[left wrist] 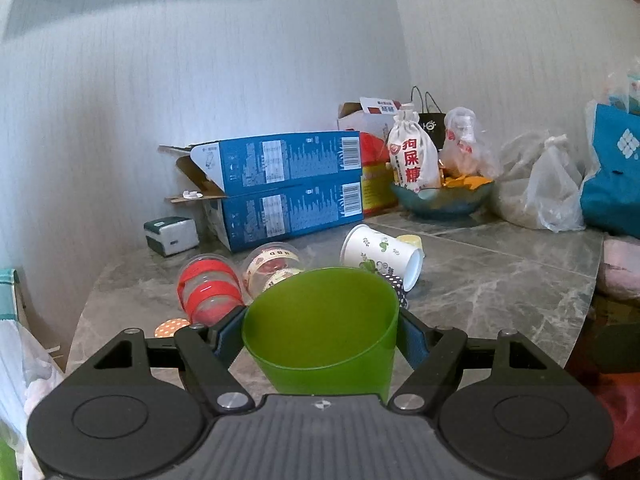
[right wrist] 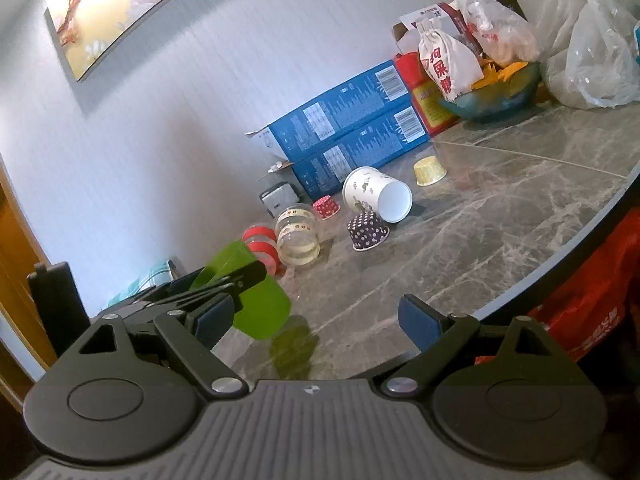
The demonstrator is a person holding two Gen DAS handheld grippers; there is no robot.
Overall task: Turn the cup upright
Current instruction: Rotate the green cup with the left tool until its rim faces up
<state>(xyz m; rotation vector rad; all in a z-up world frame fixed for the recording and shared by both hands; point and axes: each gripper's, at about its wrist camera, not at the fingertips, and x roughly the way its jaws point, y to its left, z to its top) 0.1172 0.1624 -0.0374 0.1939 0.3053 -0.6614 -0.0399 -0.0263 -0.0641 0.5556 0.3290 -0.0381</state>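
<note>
Left hand-held gripper [left wrist: 320, 324]: closed on green cup [left wrist: 322, 332], one pad each side of the wall, just under the rim.
Right hand-held gripper [right wrist: 320, 320]: spread wide, nothing between the pads, over bare counter [right wrist: 500, 216] near the front edge.
Cup location: in the left hand-held gripper, off the counter; green shadow/reflection on the stone right below it.
Cup axis (key relation): left wrist view looks into the mouth, w/ rim tipped up and away from the cam. Right wrist view shows it tilted, mouth up-left, base down-right toward the counter. Not vertical yet, roughly halfway by my read.
Direction: cup sits dead ahead along the left fingers; to the left of the right hand-held gripper, beside its left pad [right wrist: 214, 320].
Nearer hand: left, it has the grip. Right is free and close enough to steady if needed.
Next move (judgement): finish rotating till base points straight down, then lower onto open stone in front.
Risk: thin wall may slip or squash in the pinch.
Counts: green cup x1; paper cup [right wrist: 376, 196] x1, on its side; clear tubs on their sides x2 (red-band [left wrist: 208, 294], cream-band [right wrist: 298, 236]); small baking cups x3 in right view (dark dotted, red dotted, yellow), plus an orange dotted one in left view; blue boxes [left wrist: 280, 184] x2, stacked.
</note>
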